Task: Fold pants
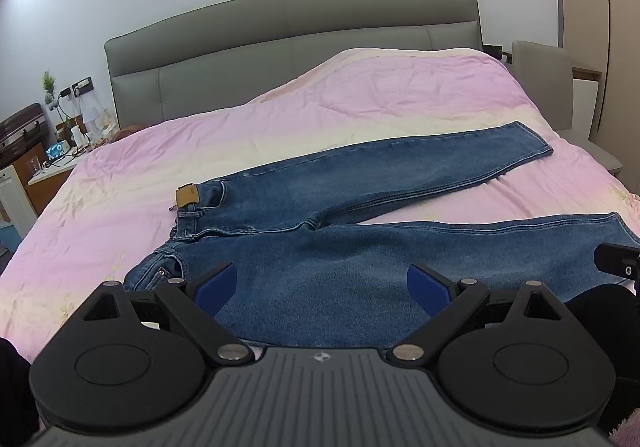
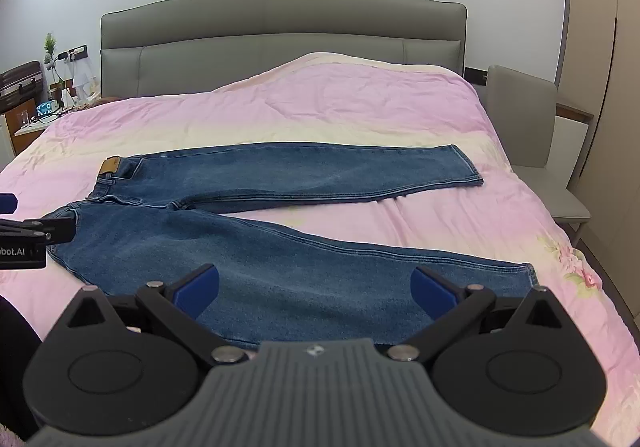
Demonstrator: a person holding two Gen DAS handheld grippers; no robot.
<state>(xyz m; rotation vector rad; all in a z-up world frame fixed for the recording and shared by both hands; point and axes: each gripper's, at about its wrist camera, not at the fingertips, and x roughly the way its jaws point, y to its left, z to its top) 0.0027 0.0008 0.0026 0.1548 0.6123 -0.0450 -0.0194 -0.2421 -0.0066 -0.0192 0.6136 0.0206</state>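
Blue jeans (image 1: pixel 344 207) lie spread flat on the pink bedspread (image 1: pixel 120 167), waistband with a tan patch to the left, both legs running right in a V. My left gripper (image 1: pixel 320 287) is open and empty, hovering over the near leg close to the waist. My right gripper (image 2: pixel 314 285) is open and empty over the near leg of the jeans (image 2: pixel 280 247), closer to the hem. Part of the right gripper shows at the right edge of the left wrist view (image 1: pixel 618 263). Part of the left gripper shows at the left edge of the right wrist view (image 2: pixel 24 239).
A grey headboard (image 1: pixel 288 47) stands at the back. A cluttered nightstand (image 1: pixel 52 163) is at the left. A grey chair (image 2: pixel 532 127) stands beside the bed at the right. The bedspread (image 2: pixel 360 107) rises in a hump toward the headboard.
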